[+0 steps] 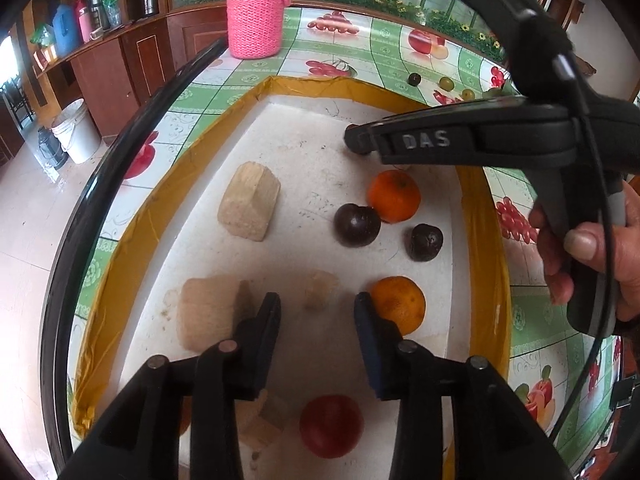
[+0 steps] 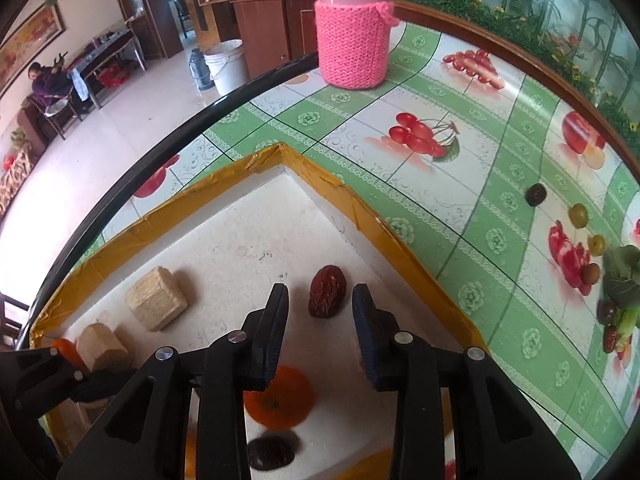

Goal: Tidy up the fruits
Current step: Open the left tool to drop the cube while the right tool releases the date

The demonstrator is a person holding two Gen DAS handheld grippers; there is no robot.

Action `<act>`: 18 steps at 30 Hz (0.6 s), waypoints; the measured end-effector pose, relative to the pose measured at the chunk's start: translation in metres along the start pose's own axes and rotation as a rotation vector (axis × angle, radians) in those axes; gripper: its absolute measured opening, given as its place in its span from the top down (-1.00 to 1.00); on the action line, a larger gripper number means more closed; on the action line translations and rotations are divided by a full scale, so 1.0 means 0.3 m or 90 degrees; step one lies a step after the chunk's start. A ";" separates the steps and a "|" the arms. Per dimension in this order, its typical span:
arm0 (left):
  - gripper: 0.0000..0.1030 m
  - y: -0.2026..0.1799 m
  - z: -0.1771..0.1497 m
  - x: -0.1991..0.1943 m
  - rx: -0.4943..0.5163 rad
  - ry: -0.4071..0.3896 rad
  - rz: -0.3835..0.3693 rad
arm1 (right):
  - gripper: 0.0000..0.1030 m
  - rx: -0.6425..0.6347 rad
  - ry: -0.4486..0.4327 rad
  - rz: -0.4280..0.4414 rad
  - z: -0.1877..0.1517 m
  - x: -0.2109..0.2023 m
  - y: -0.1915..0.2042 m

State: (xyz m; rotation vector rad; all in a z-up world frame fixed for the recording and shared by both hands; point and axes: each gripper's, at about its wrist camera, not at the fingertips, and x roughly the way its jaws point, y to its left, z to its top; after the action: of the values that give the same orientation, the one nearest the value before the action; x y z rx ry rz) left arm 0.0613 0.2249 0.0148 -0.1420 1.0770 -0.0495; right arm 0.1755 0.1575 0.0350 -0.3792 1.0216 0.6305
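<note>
A white tray with a yellow taped rim point(image 1: 132, 240) holds the fruit. In the left wrist view it holds two oranges point(image 1: 394, 196) point(image 1: 400, 306), two dark plums point(image 1: 357, 225) point(image 1: 425, 242) and a red fruit point(image 1: 331, 426). My left gripper point(image 1: 318, 312) is open and empty above the tray floor, its right finger beside the near orange. My right gripper point(image 2: 320, 304) is open, low over the tray point(image 2: 360, 200), with a red date point(image 2: 327, 292) lying between its fingertips. An orange point(image 2: 280, 404) and a dark fruit point(image 2: 270, 454) lie under it. The right gripper also shows in the left wrist view point(image 1: 356, 140).
Pale wooden blocks point(image 1: 249, 200) point(image 1: 206, 312) point(image 2: 156, 304) lie in the tray. A pink knit-covered jar point(image 2: 352, 40) stands on the fruit-print tablecloth point(image 2: 460, 220). Small loose fruits point(image 2: 536, 194) point(image 2: 578, 216) and leafy greens point(image 2: 624, 280) lie on the cloth at right.
</note>
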 end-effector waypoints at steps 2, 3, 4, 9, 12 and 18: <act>0.06 -0.001 -0.005 -0.020 -0.003 -0.009 0.005 | 0.39 -0.005 -0.011 -0.012 -0.019 -0.041 0.004; 0.01 -0.002 -0.010 -0.033 -0.001 -0.016 0.011 | 0.39 -0.006 -0.015 -0.016 -0.023 -0.056 0.003; -0.12 -0.005 -0.016 -0.049 0.003 -0.023 0.019 | 0.38 -0.005 -0.021 -0.022 -0.038 -0.080 0.003; -0.36 -0.019 -0.047 -0.128 0.013 -0.058 0.058 | 0.31 0.026 -0.044 -0.029 -0.115 -0.180 -0.017; -0.57 -0.011 -0.072 -0.180 -0.007 -0.078 0.081 | 0.18 0.059 -0.059 -0.026 -0.189 -0.247 -0.023; -0.75 -0.008 -0.166 -0.278 -0.067 -0.125 0.120 | -0.19 0.079 -0.089 -0.031 -0.386 -0.370 0.016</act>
State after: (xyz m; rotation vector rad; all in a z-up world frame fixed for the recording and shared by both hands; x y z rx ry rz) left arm -0.0219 0.2272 0.0648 -0.1368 0.8935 0.1880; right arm 0.0540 0.0612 0.0765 -0.2463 0.9098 0.5392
